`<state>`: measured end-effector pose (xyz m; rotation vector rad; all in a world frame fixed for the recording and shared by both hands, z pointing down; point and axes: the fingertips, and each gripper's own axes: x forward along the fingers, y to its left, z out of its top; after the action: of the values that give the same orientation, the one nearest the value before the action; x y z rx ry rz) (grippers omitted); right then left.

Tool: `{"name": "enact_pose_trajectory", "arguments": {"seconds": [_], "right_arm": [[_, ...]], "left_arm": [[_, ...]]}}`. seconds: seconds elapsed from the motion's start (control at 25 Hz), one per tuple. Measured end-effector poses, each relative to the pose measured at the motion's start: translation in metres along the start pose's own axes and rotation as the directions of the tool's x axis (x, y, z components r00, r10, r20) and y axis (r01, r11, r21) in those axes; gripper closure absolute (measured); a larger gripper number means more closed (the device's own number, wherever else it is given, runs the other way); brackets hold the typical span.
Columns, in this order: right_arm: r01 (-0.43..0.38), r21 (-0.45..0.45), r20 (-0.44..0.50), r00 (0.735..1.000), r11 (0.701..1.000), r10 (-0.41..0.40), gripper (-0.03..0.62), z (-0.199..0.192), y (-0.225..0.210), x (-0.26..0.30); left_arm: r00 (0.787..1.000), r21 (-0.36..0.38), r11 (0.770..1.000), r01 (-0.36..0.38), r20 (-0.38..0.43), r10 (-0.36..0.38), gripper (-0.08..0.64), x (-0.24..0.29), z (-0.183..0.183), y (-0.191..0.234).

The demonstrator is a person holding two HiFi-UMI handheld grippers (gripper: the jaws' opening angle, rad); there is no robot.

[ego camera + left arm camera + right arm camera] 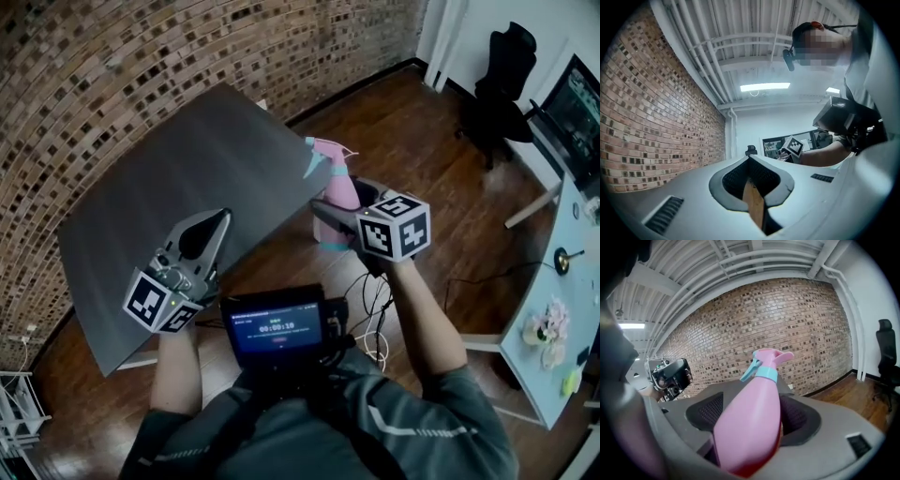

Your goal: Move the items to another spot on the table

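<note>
Chest screen (277,330) sits nearest; beyond it, right gripper (337,212) clasps pink spray bottle (336,186) upright, just off the right edge of table (187,169), while left gripper (219,221) pinches a thin tan strip (753,204). Better to keep the bottle vertical and lower it fully onto the table before loosening.

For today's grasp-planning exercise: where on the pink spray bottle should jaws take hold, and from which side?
The broad lower body of the pink spray bottle, below the teal collar, approached from the side. It is upright, its body smooth and wide, its trigger head narrow and irregular. The right gripper holds it so, jaws on opposite flanks.
</note>
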<state>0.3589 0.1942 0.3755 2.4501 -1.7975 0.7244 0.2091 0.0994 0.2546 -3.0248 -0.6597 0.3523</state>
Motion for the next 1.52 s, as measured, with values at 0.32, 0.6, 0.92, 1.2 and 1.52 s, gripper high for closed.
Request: {"name": "enact_pose_trajectory", "arguments": {"seconds": [0.32, 0.6, 0.92, 1.2, 1.52], "right_arm": [[-0.017, 0.0, -0.072, 0.997, 1.0, 0.017, 0.21, 0.027, -0.049, 0.071], [-0.079, -0.04, -0.108, 0.991, 0.996, 0.074, 0.209, 0.051, -0.077, 0.144], [-0.136, -0.033, -0.207, 0.97, 0.99, 0.126, 0.209, 0.06, -0.103, 0.209], [-0.234, -0.034, -0.343, 0.916, 0.972, 0.208, 0.209, 0.032, -0.122, 0.275], [-0.386, 0.03, -0.495, 0.796, 0.922, 0.349, 0.209, -0.012, -0.143, 0.343]], "left_arm": [[0.999, -0.041, 0.999, -0.035, 0.006, 0.035, 0.563, 0.031, -0.025, 0.086], [0.997, -0.077, 0.994, -0.08, 0.004, 0.081, 0.563, 0.048, -0.052, 0.164], [0.996, -0.103, 0.991, -0.091, -0.013, 0.09, 0.563, 0.07, -0.07, 0.214], [0.987, -0.087, 0.984, -0.157, -0.059, 0.152, 0.563, 0.086, -0.095, 0.244], [0.95, -0.064, 0.951, -0.304, -0.096, 0.297, 0.563, 0.102, -0.119, 0.284]]}}
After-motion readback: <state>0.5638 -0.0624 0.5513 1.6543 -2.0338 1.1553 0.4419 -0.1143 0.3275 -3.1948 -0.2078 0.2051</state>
